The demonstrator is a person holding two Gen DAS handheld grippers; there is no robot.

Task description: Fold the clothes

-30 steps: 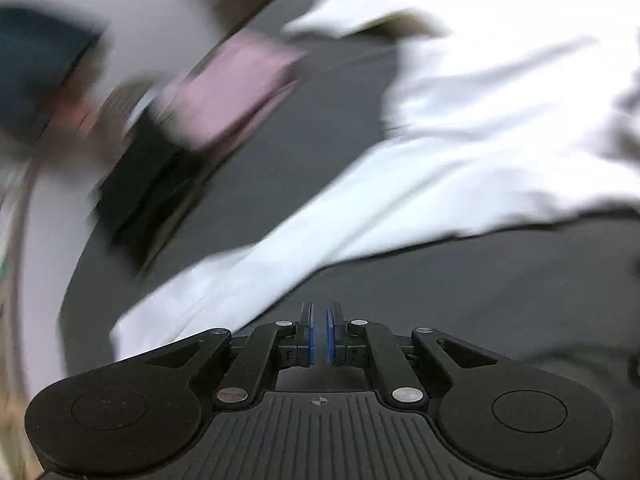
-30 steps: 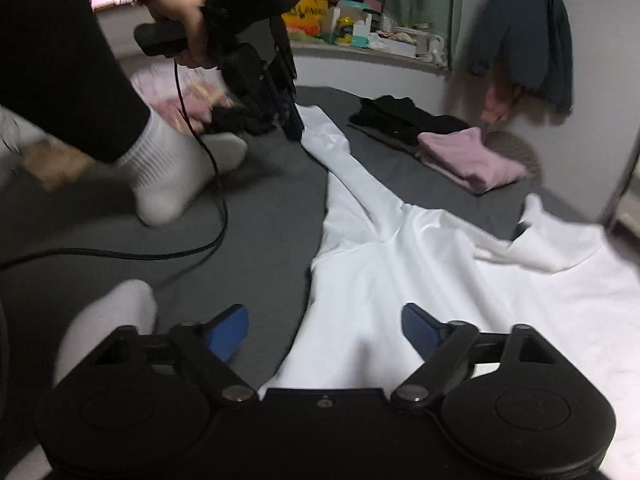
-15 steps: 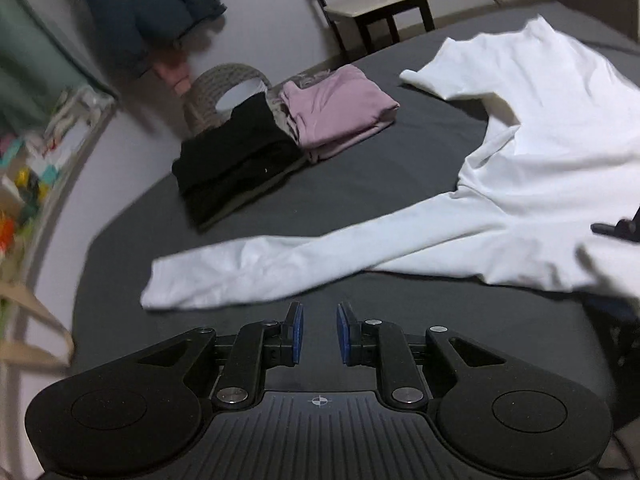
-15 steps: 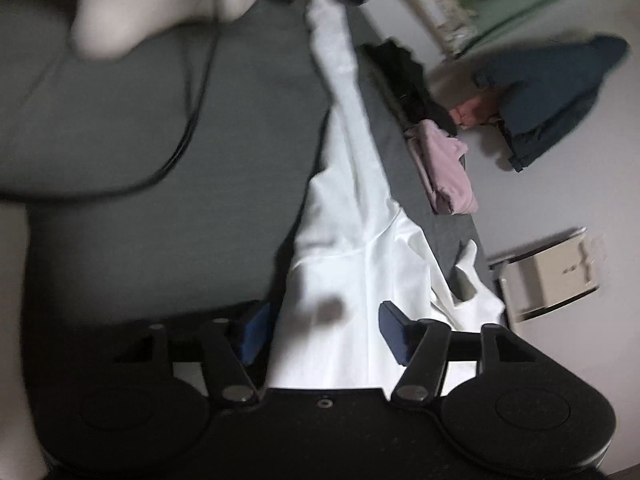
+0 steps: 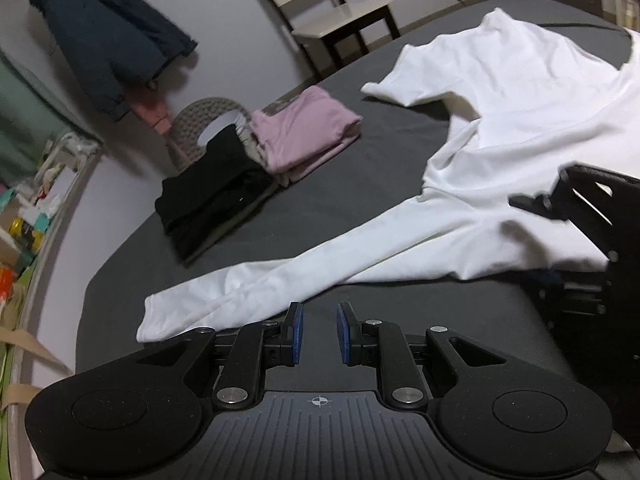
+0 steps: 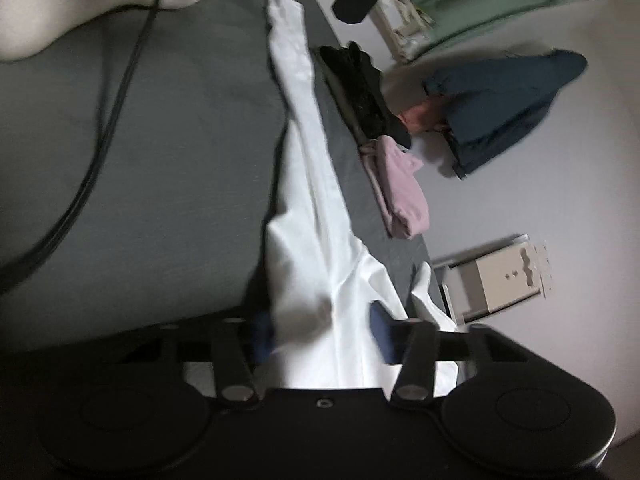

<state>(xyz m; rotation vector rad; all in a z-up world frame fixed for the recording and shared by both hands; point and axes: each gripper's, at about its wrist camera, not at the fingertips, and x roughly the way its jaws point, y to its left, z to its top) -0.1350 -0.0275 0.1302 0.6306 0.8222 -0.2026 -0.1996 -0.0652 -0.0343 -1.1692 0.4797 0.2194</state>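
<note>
Blue-padded fingers (image 5: 297,332) of the left gripper (image 5: 318,333) stand a little apart with nothing between them, poised just above the dark grey bed (image 5: 360,152) right beside the cuff end of the white long-sleeved shirt (image 5: 520,120). In the left wrist view that shirt lies spread flat from 12 o'clock round to 3 o'clock, one long sleeve (image 5: 260,288) running down toward 9 o'clock, where its cuff ends close by the left fingers. The right gripper (image 6: 320,334) has its fingers apart on either side of a bunched fold of the shirt's body (image 6: 316,312); the picture is blurred, so whether the pads press the cloth cannot be told. Seen from the left wrist, the right gripper's black body (image 5: 592,208) sits over the shirt's lower edge at 3 o'clock. Farther back on the bed, at about 11 o'clock, a folded pink garment (image 5: 304,132) and a folded black garment (image 5: 212,196) lie touching side by side. Beyond the bed, a chair (image 5: 332,20) stands against the wall, and a dark blue jacket (image 5: 108,36) hangs at 10 o'clock.
</note>
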